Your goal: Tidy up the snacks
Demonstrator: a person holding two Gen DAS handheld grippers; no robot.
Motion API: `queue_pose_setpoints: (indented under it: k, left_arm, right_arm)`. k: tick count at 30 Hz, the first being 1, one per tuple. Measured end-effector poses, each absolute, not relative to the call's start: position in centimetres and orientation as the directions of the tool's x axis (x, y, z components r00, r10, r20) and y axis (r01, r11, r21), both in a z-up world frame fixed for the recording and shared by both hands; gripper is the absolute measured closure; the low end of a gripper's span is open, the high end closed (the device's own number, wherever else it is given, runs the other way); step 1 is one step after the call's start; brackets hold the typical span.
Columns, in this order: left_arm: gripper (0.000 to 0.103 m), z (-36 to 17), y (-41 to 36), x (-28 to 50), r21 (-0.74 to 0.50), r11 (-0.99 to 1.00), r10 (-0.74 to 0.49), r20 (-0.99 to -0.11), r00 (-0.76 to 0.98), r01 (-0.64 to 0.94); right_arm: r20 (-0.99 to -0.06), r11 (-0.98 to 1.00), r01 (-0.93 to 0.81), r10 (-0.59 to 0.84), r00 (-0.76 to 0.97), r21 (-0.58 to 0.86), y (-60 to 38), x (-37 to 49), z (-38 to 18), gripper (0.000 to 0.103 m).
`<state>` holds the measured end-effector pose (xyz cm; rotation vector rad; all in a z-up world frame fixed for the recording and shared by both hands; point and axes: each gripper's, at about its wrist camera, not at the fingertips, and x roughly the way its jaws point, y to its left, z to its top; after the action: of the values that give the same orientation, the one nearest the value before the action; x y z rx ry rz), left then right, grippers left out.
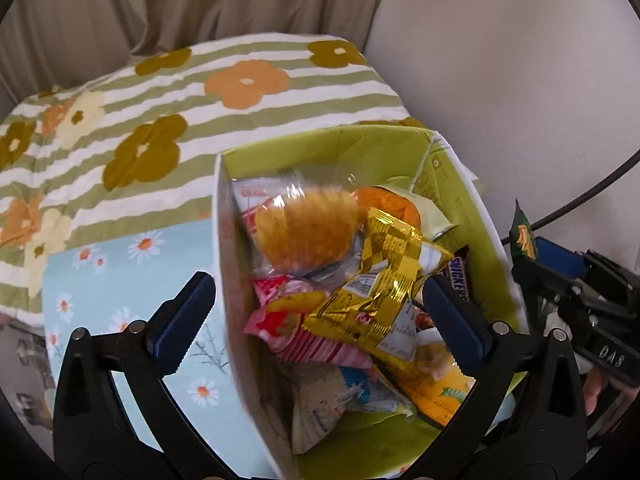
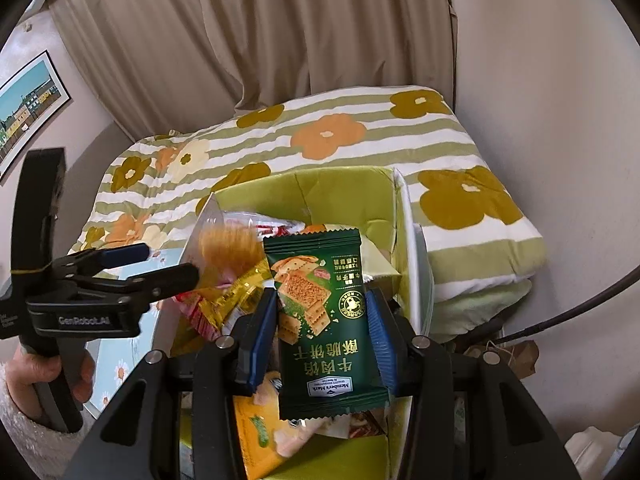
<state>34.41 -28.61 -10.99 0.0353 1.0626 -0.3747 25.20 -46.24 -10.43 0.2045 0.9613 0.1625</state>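
Note:
A box with a green lining (image 1: 348,148) (image 2: 340,196) stands on the bed and holds several snack packs. My left gripper (image 1: 320,312) is open, its fingers astride the box's left wall. A clear pack with an orange pastry (image 1: 308,232) (image 2: 230,250) is blurred above the pile, just beyond the left fingers. A gold foil pack (image 1: 384,276) and a Snickers bar (image 1: 460,276) lie in the box. My right gripper (image 2: 326,320) is shut on a dark green cracker packet (image 2: 328,320) over the box; it shows at the right in the left wrist view (image 1: 560,272).
The box stands on a light blue daisy-print sheet (image 1: 120,280) beside a folded green-striped floral quilt (image 1: 200,100) (image 2: 460,160). Beige curtains (image 2: 280,40) hang behind. A white wall (image 1: 520,60) is on the right. A dark cable (image 2: 580,308) runs at the right.

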Motion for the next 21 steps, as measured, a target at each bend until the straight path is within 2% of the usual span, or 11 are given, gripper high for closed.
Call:
queue_pose_setpoints:
  k: [8,10,12,13,21]
  left_arm:
    - [0.0,-9.9,-28.5,33.0,-0.114,0.942,-0.26,-0.843,0.47,0.316]
    - [0.0,-9.7,-28.3,32.8,-0.103,0.949,-0.244,-0.838,0.488,0.299]
    - [0.001,-9.6,-28.0,32.7,-0.101,0.954,-0.236,-0.835,0.497,0.284]
    - [0.001,-9.6,-27.8,32.5,-0.097,0.957,-0.227,-0.836,0.499,0.273]
    - [0.001,-10.0,-25.6,30.4,-0.096,0.97,-0.2,-0.84,0.505,0.225]
  right_arm:
    - [-0.816,0.97,-0.029,0.22,0.535,0.243,-46.4,26.2,-11.6,0.06]
    - [-0.821,0.972,-0.018,0.207,0.532,0.234,-46.3,26.7,-11.8,0.046]
    - [-0.823,0.975,-0.009,0.194,0.534,0.223,-46.3,26.7,-12.0,0.003]
    - [-0.82,0.977,-0.006,0.183,0.542,0.214,-46.4,26.6,-12.0,0.0]
    - [-0.801,0.984,-0.021,0.155,0.579,0.175,-45.8,25.4,-11.4,0.0]
